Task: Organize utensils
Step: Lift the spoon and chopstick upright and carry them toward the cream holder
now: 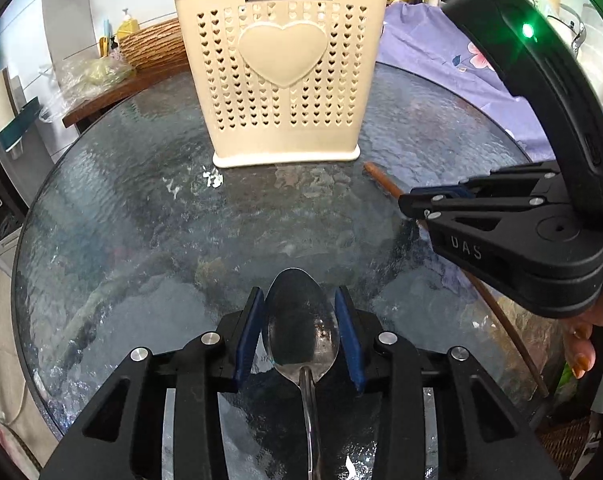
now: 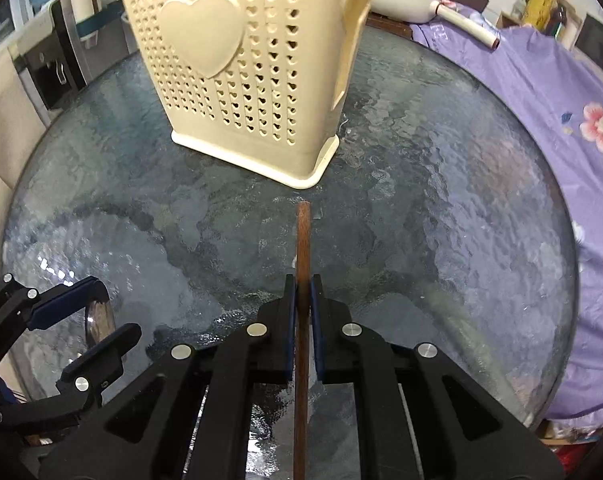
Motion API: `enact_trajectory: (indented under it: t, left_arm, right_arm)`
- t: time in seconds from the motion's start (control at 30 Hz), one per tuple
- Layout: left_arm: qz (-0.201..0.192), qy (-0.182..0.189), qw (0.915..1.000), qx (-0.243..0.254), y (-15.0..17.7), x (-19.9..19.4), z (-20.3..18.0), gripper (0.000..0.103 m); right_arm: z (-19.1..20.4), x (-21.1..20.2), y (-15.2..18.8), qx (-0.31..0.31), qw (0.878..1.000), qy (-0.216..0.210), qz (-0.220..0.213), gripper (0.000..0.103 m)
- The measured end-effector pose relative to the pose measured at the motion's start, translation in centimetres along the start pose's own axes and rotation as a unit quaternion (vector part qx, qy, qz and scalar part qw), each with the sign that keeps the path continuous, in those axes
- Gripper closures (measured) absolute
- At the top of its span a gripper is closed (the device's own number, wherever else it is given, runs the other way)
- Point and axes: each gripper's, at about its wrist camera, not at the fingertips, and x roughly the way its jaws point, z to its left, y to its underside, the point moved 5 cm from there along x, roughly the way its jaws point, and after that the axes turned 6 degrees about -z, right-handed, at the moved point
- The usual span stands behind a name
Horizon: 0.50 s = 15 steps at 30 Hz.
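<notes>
A cream perforated utensil holder [image 1: 285,76] with a heart on its front stands at the back of the round glass table [image 1: 141,208]; it also shows in the right wrist view [image 2: 241,80]. Wooden utensil handles stick out of its top. My left gripper [image 1: 300,320] is shut on the bowl of a metal spoon [image 1: 299,320], handle pointing back toward me. My right gripper [image 2: 303,292] is shut on a brown wooden chopstick [image 2: 303,240] whose tip points at the holder's base. The right gripper also shows in the left wrist view [image 1: 421,200], and the left gripper in the right wrist view [image 2: 97,320].
A purple floral cloth [image 2: 561,120] covers something beside the table on the right. A woven basket [image 1: 153,44] and a plastic bag [image 1: 89,76] sit on a wooden shelf at the back left. A white pan [image 2: 413,4] lies behind the holder.
</notes>
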Motion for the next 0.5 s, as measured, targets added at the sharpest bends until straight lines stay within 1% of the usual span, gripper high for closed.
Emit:
enact_trajectory:
  t: [0.13, 0.23, 0.37, 0.5]
  left_arm:
    - [-0.021, 0.006, 0.9997, -0.007, -1.0, -0.9, 0.3, 0.067]
    - [-0.042, 0.013, 0.9990, -0.010, -2.0, -2.0, 0.4, 0.067]
    - [-0.075, 0.018, 0.9970, -0.011, -3.4, -4.0, 0.5, 0.067]
    - [-0.099, 0.022, 0.9948, -0.010, -4.5, -5.7, 0.7, 0.067]
  right_arm:
    - [-0.8, -0.7, -0.3, 0.020, 0.999, -0.018, -0.017, 0.095]
    - [-1.3, -2.1, -1.0, 0.039, 0.998, -0.039, -0.040, 0.095]
    - [-1.8, -4.5, -2.0, 0.053, 0.994, -0.054, -0.079, 0.095]
    - [-2.4, -7.4, -2.7, 0.070, 0.987, -0.082, -0.116, 0.095]
